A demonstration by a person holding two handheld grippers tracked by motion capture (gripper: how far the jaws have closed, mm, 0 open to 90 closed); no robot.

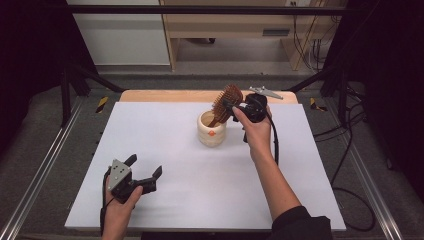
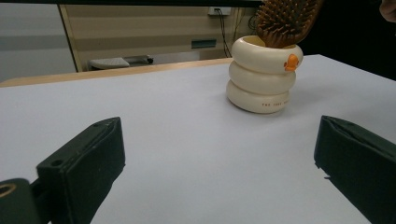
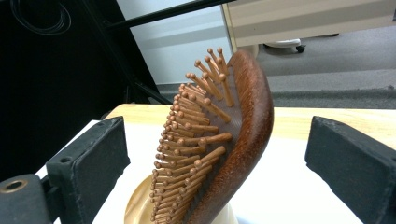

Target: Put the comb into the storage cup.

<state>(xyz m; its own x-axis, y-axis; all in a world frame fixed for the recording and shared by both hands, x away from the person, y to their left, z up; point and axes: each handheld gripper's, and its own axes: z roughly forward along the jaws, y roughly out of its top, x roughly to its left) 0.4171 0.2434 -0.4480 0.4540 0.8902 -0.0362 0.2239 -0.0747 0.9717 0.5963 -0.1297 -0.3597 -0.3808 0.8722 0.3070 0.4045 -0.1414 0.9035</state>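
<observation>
White sheeting covers the bench [image 1: 210,175], with a strip of bare wood showing along its far edge and grey carpet and pale cabinets beyond. Near the far middle of the sheet stands a cream holder [image 1: 211,129] shaped like three stacked rings, with a small orange mark on its top ring. A wooden hairbrush [image 1: 226,102] stands in it handle down, leaning, its bristled head rising above the rim.

My right gripper [image 1: 239,107] is up at the brush head, just to the right of the holder. In the right gripper view its fingers [image 3: 91,158] are spread wide, one on each side of the head, and neither touches it: the bristles face the left finger and the smooth brown back faces the right one.

My left gripper [image 1: 145,172] rests low at the near left of the bench, well apart from the holder. Its fingers [image 2: 86,163] are spread too, with nothing between them but white sheet, and they point toward the holder.
</observation>
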